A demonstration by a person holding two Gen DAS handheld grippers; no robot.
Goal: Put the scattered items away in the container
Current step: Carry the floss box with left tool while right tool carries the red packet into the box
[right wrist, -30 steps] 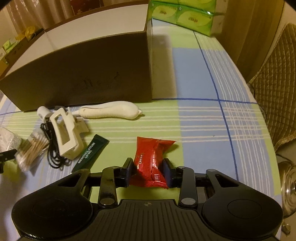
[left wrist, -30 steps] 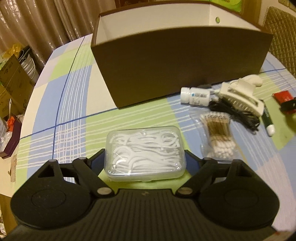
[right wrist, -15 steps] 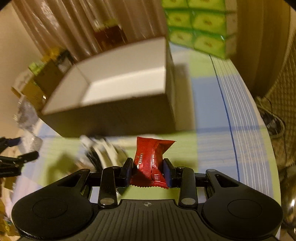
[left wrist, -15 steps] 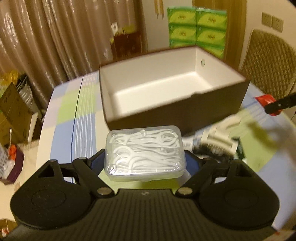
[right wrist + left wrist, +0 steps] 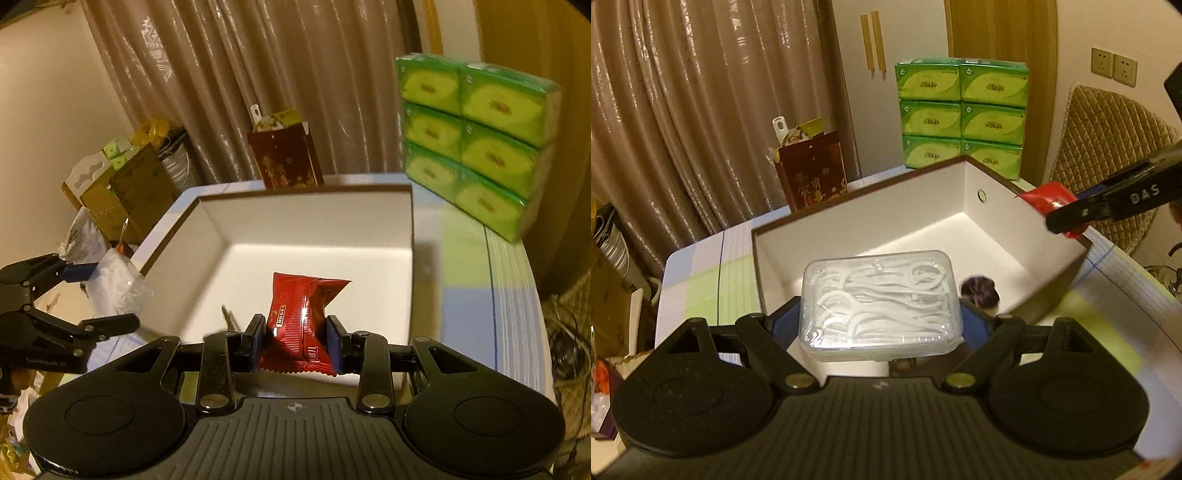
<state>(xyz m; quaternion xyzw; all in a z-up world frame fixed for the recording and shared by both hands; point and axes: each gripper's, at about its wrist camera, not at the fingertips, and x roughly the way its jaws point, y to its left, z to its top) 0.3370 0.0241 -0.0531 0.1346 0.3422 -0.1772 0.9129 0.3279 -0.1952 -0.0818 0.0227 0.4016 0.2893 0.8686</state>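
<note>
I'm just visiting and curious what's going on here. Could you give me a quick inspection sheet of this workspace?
Surface: table under a checked blue, green and white cloth.
Job's things: open brown box with white inside; clear case of floss picks; red snack packet; a small dark item already lies in the box.
Clutter: nothing seen loose on the cloth in these views.
Tongs: left tongs grip the floss case over the box's near edge; right tongs grip the red packet above the box.
Cables: nothing seen on the table.
Surroundings: stacked green tissue packs, curtains, a dark red bag, a padded chair, cardboard boxes.
</note>
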